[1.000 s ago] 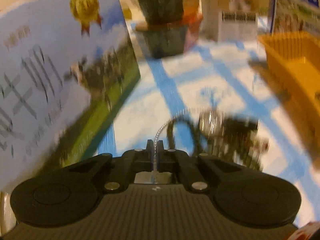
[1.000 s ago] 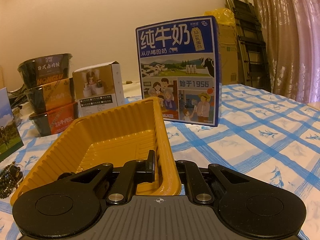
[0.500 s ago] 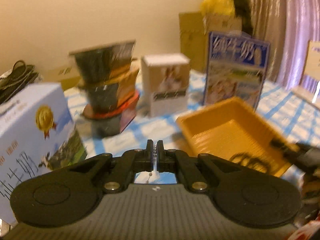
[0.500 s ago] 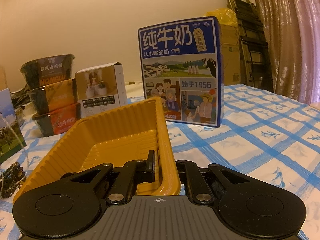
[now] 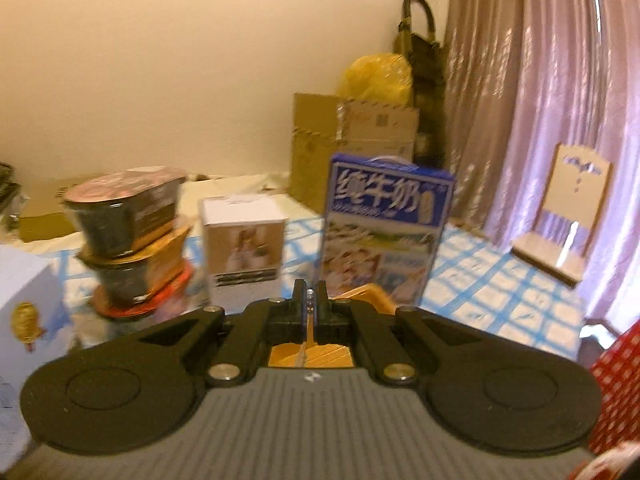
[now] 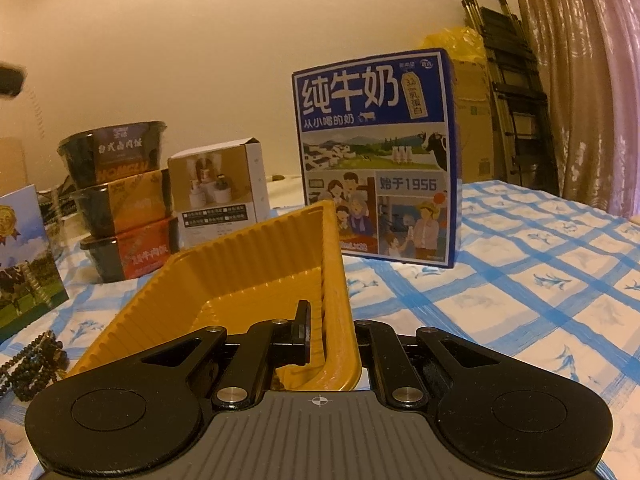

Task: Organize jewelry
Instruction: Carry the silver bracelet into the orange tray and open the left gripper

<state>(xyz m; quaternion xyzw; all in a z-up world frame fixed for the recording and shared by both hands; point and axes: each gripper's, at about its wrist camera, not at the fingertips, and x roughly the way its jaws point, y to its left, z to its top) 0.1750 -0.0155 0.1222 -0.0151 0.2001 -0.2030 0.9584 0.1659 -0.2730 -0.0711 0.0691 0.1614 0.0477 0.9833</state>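
Left tongs [image 5: 310, 300] are pinched right down on a thin silvery chain [image 5: 309, 293]; a bright bead of it shows in the slit between the tips, and a fine strand hangs below them across the orange floor of the tray [image 5: 320, 354]. So the chain sits above the tray, carried, not yet let go.

Right tongs [image 6: 325, 332] are narrow too, clamped on the tray's near wall: one finger [image 6: 301, 334] sits inside the tray, the other is hidden behind the wall. That side looks like a steadying job.

My read: this is the carry-and-drop step for one piece. Next move calls for lowering the left tips toward the tray floor, then opening them so the chain pools inside rather than draping over the rim. It's slack and light, so it could cling to a pad or snag.

The tray is thin moulded plastic, mustard-orange, with ribbed sloping walls and a rolled lip; it may flex under that clamp.

Off to the left of the right tongs, a dark beaded strand [image 6: 30, 360] lies bunched on the table [image 6: 520, 280], just beside the tray, likely the next piece. The cloth is white with blue checks.

Beyond the tray stand a glossy blue milk carton [image 6: 376, 152], a small white box [image 6: 218, 188] and stacked dark bowls [image 6: 120, 200].
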